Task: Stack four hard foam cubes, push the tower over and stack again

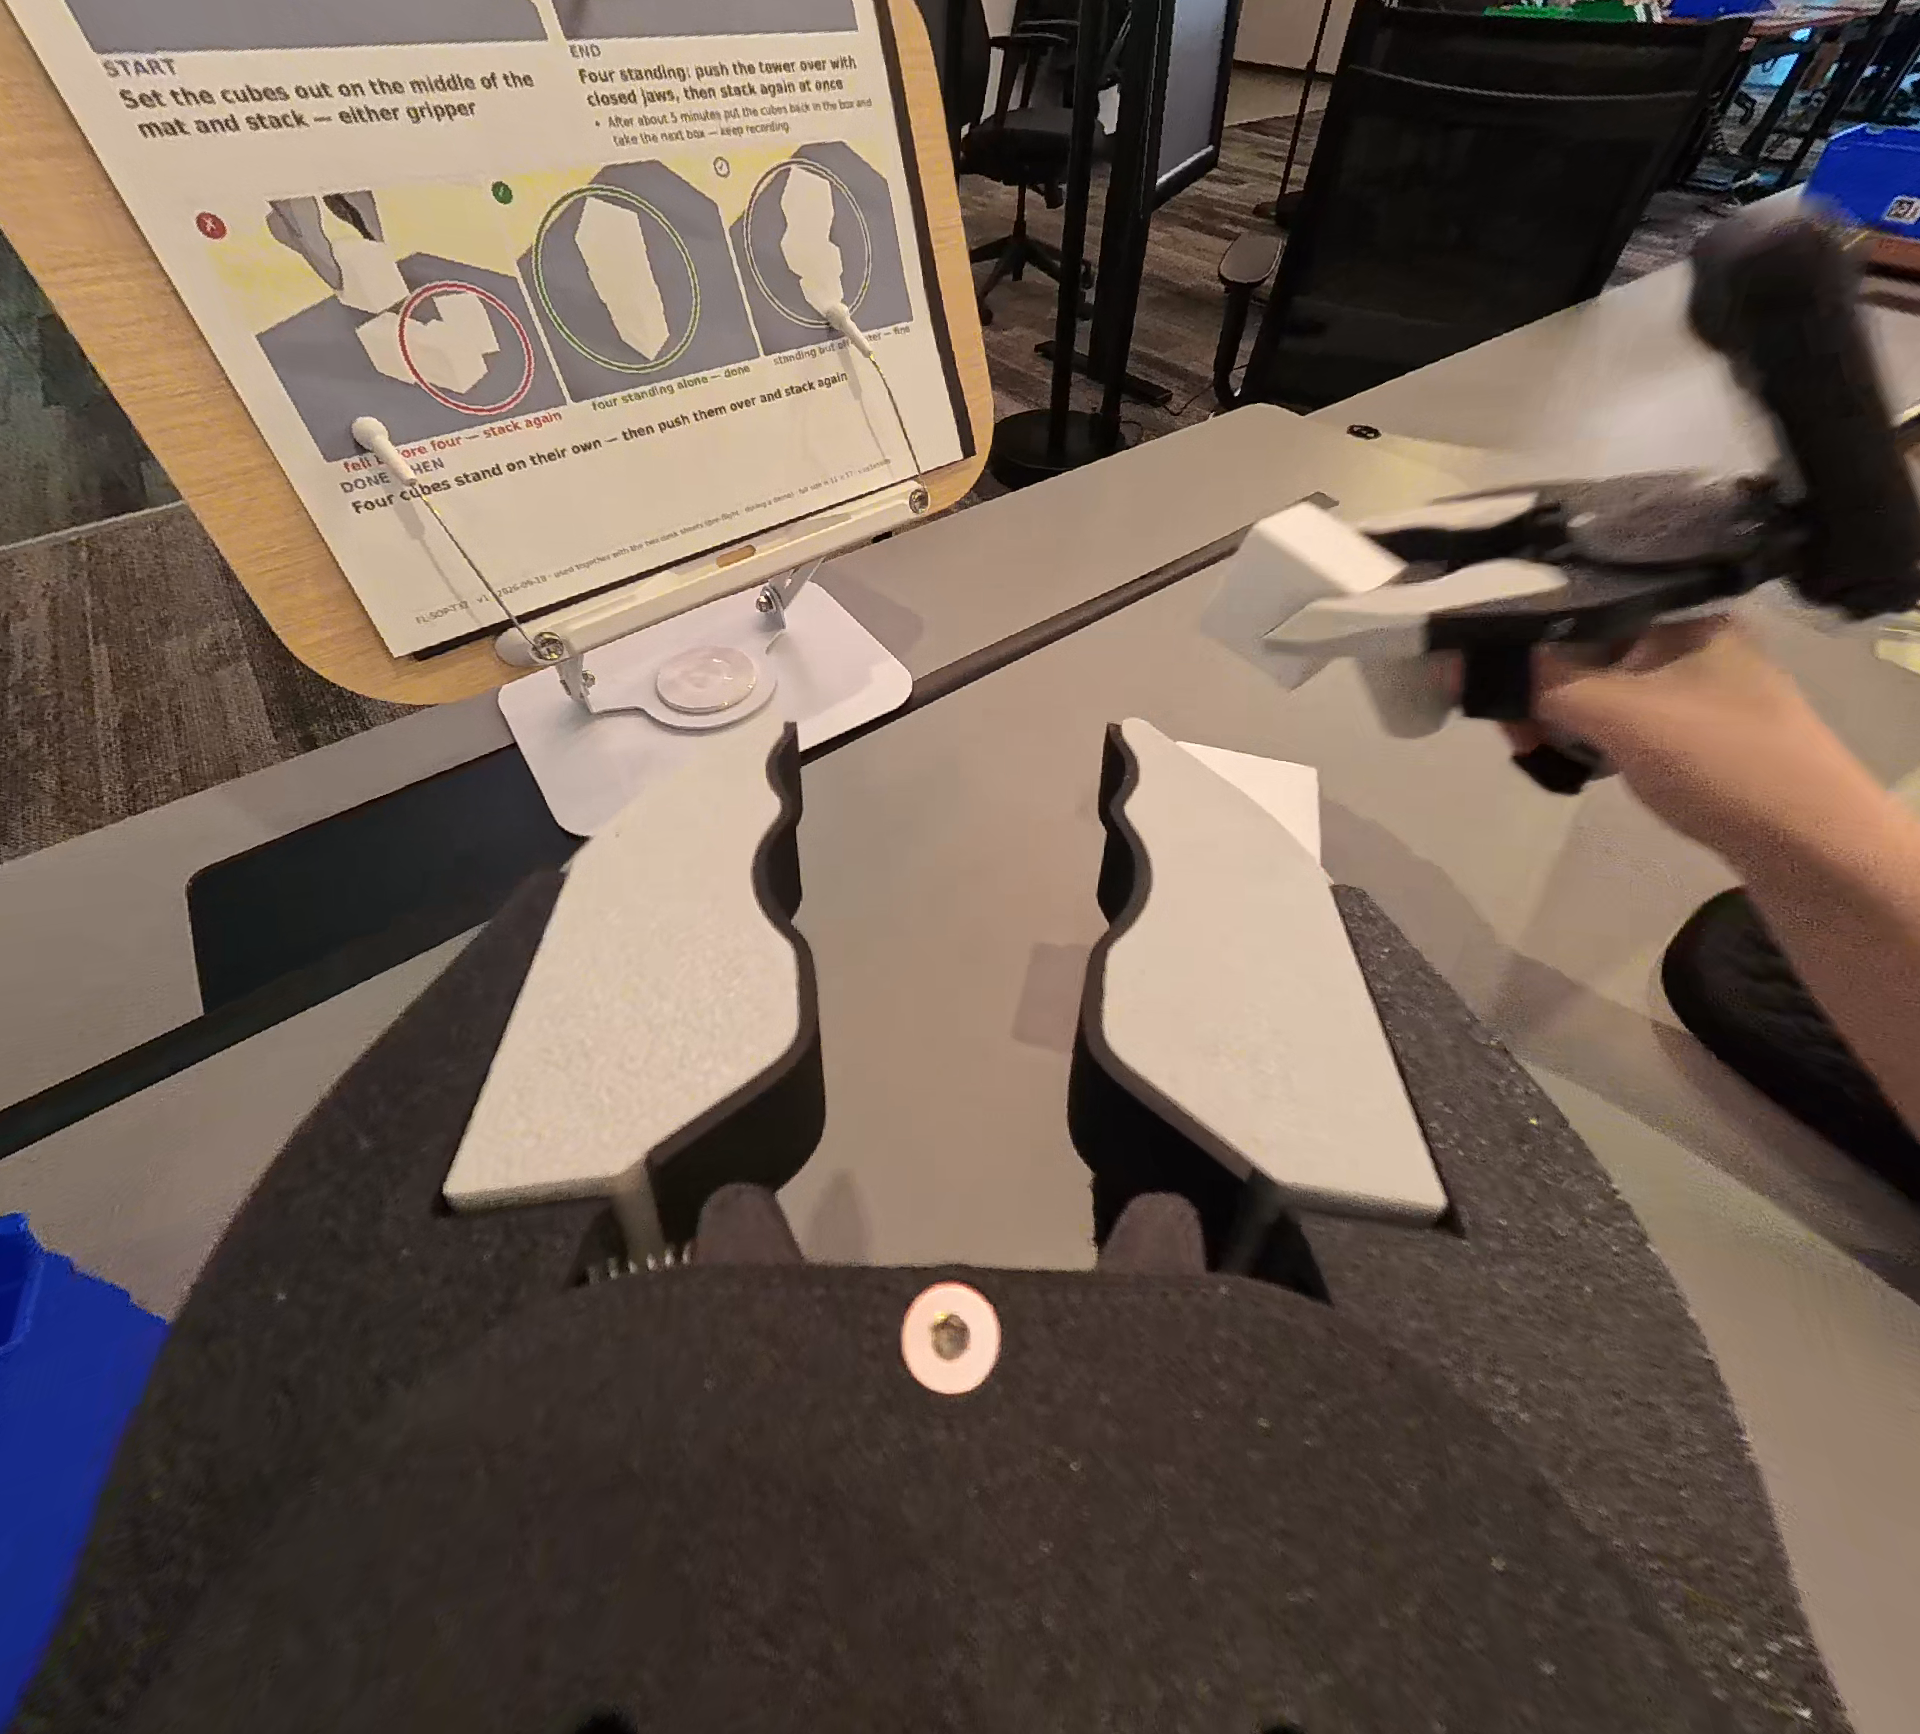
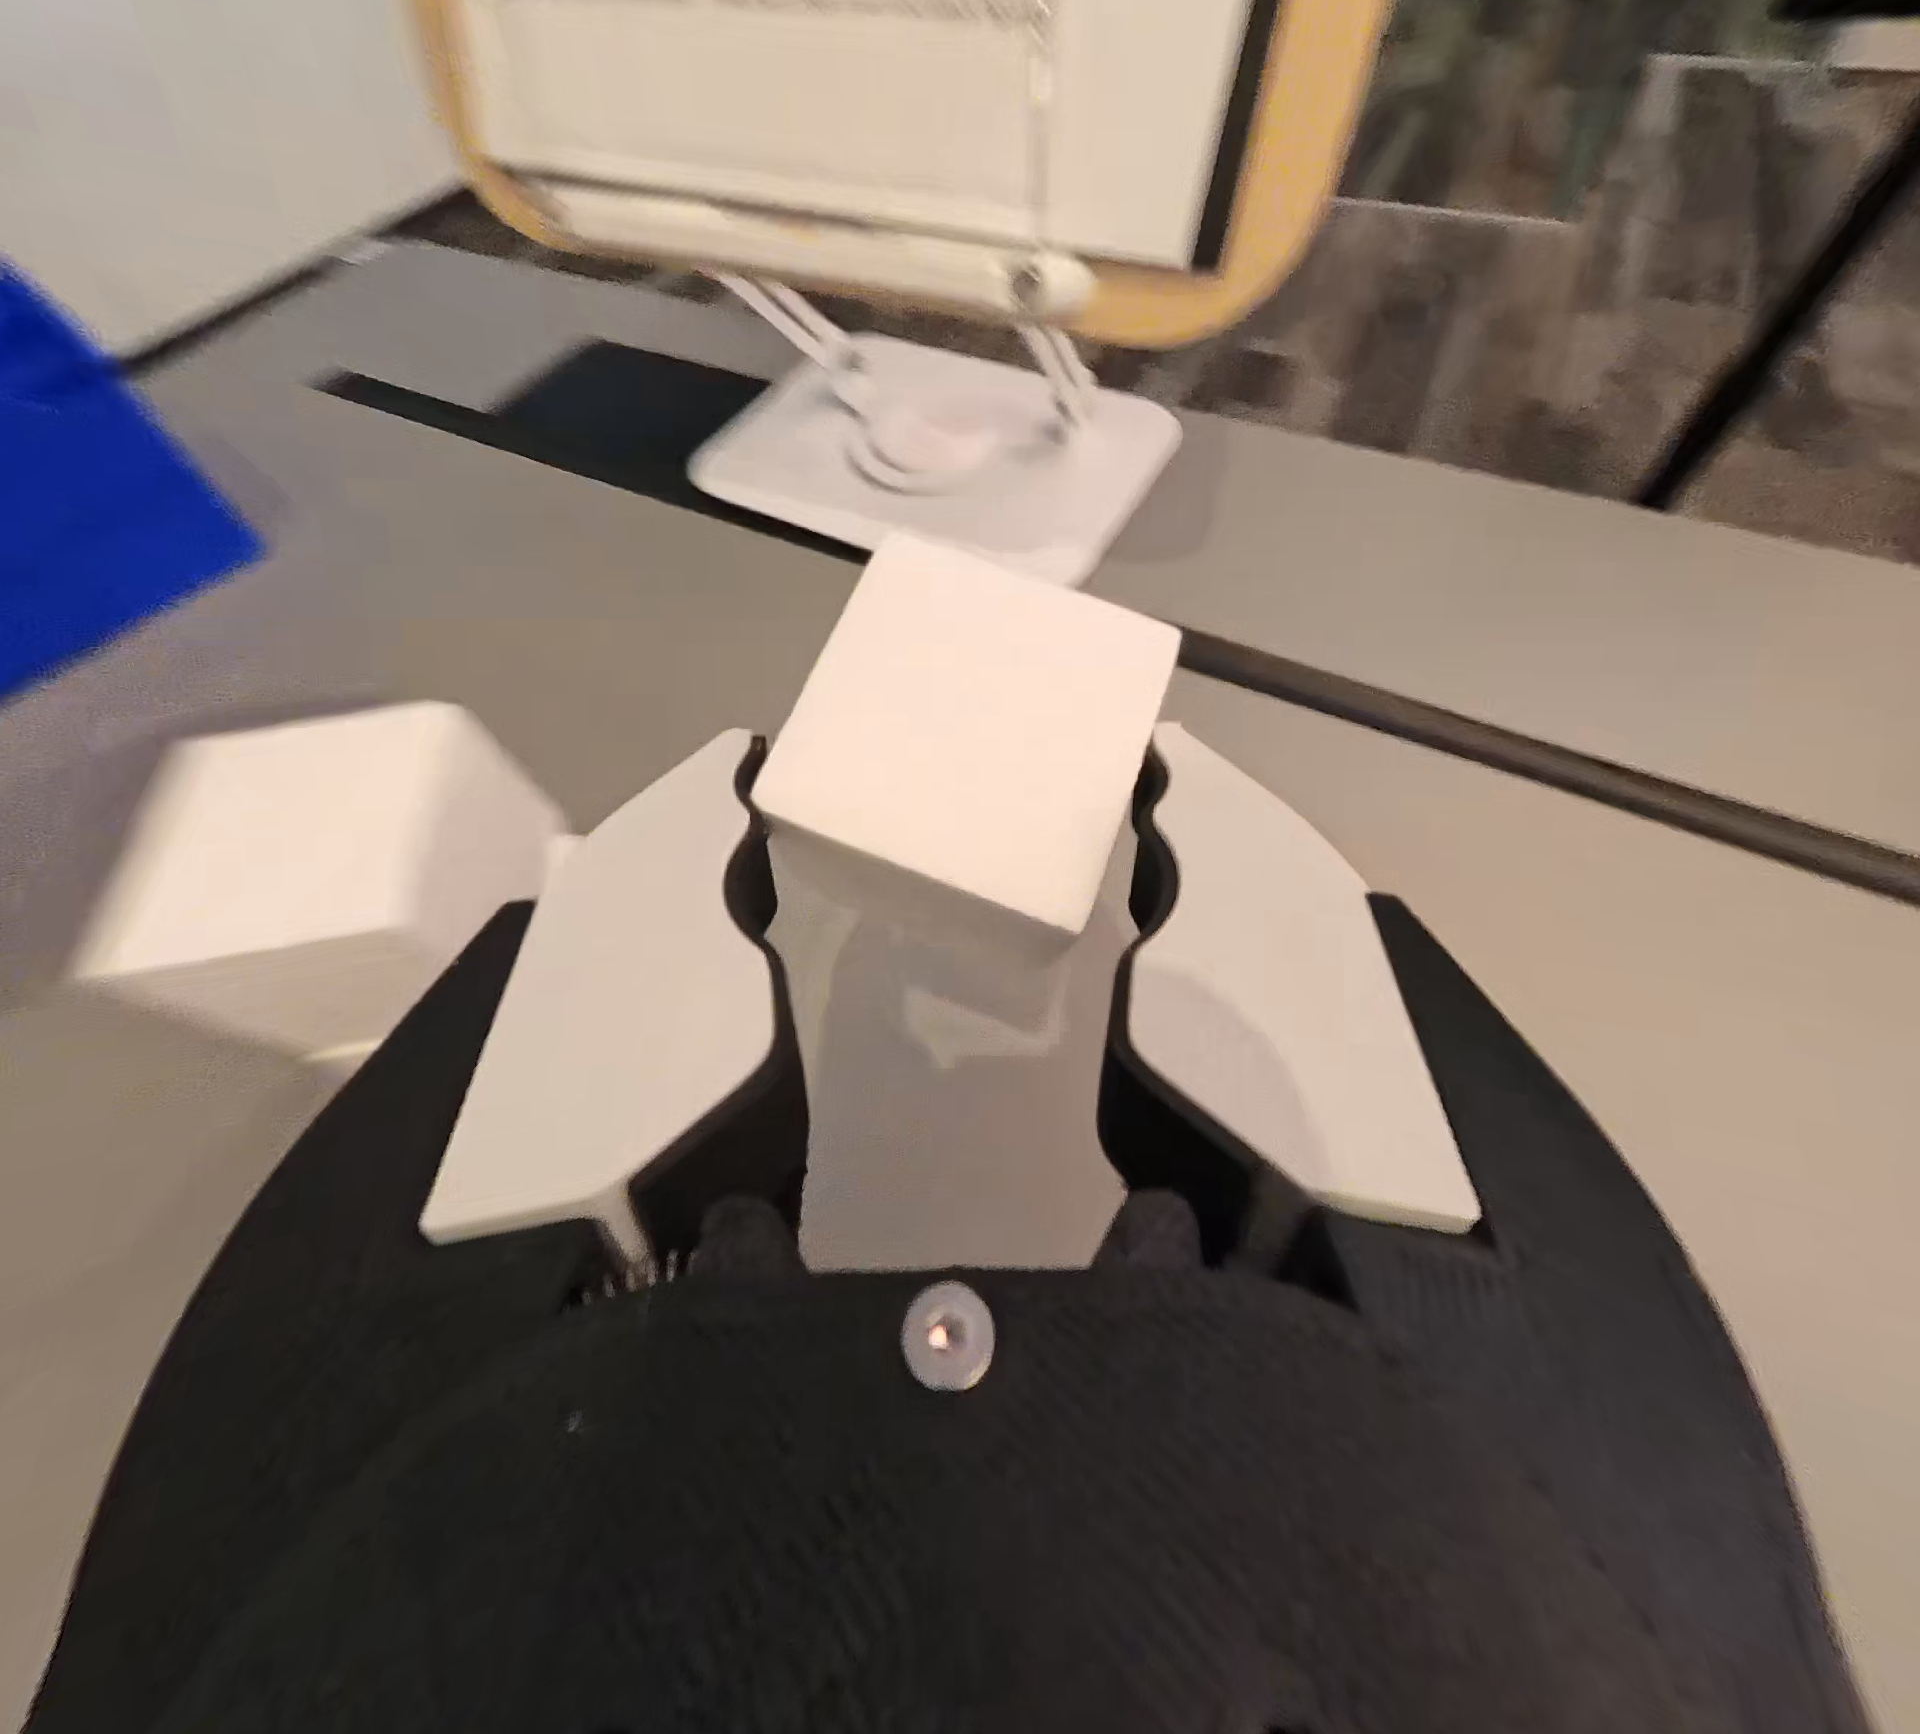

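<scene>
My right gripper (image 2: 951,749) is shut on a white foam cube (image 2: 961,739) and holds it tilted above the grey mat (image 2: 1455,1009). In the left wrist view the same gripper (image 1: 1320,583) comes in from the right with the cube (image 1: 1294,578) in its tips, blurred by motion. A second white cube (image 2: 301,843) sits on the mat to the left of my right gripper. My left gripper (image 1: 951,749) is open and empty, low over the mat (image 1: 935,905). Another white cube (image 1: 1273,791) shows just behind its right finger (image 1: 1226,957).
An instruction sheet on a wooden board with a white stand (image 1: 707,697) stands at the far edge of the table; it also shows in the right wrist view (image 2: 935,458). A blue bin (image 2: 94,479) is at the left. A person's hand (image 1: 1704,749) holds the right gripper.
</scene>
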{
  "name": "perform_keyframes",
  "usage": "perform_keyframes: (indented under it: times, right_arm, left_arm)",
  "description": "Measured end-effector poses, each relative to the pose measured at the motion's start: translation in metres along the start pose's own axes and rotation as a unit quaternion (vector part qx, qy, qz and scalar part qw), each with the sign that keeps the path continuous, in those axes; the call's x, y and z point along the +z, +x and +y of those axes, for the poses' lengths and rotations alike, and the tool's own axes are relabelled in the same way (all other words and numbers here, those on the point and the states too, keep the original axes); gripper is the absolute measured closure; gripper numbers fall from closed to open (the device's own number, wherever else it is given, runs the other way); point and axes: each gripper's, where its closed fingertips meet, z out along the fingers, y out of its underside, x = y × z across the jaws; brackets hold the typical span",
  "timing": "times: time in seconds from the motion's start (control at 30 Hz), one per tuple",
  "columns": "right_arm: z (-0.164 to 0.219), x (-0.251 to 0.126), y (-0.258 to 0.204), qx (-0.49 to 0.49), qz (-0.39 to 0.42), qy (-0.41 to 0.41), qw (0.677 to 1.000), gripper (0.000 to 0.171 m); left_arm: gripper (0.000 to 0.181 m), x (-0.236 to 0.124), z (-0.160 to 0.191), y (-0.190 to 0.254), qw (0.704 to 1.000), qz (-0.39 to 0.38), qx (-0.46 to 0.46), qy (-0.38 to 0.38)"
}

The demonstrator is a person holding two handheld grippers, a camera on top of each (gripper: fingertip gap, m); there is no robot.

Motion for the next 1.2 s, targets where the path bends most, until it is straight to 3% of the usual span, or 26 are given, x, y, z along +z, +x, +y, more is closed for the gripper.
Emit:
perform_keyframes:
  times: [0.17, 0.33, 0.67, 1.2]
  right_arm:
    - [-0.047, -0.044, -0.069, -0.003, -0.111, 0.047, 0.993, 0.104]
    - [-0.031, -0.033, -0.111, -0.054, -0.149, -0.032, 0.987, 0.103]
    - [-0.012, -0.017, -0.125, -0.086, -0.159, -0.098, 0.979, 0.103]
    - [0.000, -0.007, -0.126, -0.135, -0.154, -0.118, 0.972, 0.103]
  left_arm:
    - [0.126, 0.009, 0.005, 0.001, 1.000, -0.001, 0.005, -0.015]
    - [0.125, 0.018, 0.017, 0.004, 0.998, -0.013, 0.031, -0.052]
    - [0.122, 0.022, 0.021, 0.000, 0.996, -0.032, 0.050, -0.069]
    - [0.125, 0.023, 0.024, 0.002, 0.995, -0.027, 0.049, -0.078]
